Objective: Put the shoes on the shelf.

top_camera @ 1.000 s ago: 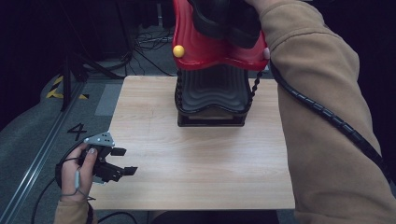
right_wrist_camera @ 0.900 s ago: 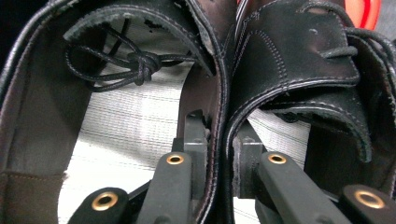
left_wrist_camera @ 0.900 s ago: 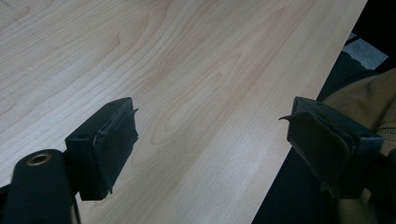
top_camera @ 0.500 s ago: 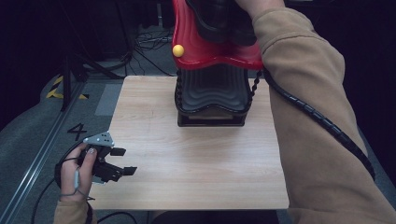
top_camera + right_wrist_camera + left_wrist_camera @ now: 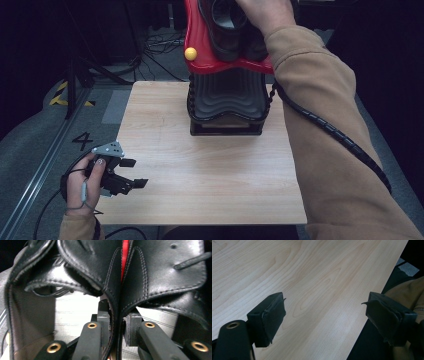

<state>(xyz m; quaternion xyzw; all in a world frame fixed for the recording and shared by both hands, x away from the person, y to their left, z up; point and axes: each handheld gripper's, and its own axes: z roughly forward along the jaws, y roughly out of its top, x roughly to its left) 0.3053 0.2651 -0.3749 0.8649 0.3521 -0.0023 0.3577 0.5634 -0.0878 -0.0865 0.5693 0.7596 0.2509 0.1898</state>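
Pale wood tabletop (image 5: 200,170) sits in a dark room, grey floor to the side with a painted 4 (image 5: 83,140) and yellow-black tape (image 5: 62,92) at ten o'clock. Black leather shoes (image 5: 140,277), a pair, are up at twelve o'clock over the red and black rack (image 5: 227,95); the right gripper (image 5: 117,322) pinches their two inner walls together, its jaws having just eased slightly apart. Down at seven o'clock, the left gripper (image 5: 324,315) hangs released over the table's near edge.

Wooden table (image 5: 200,180) (black stand (image 5: 226,107) on it)
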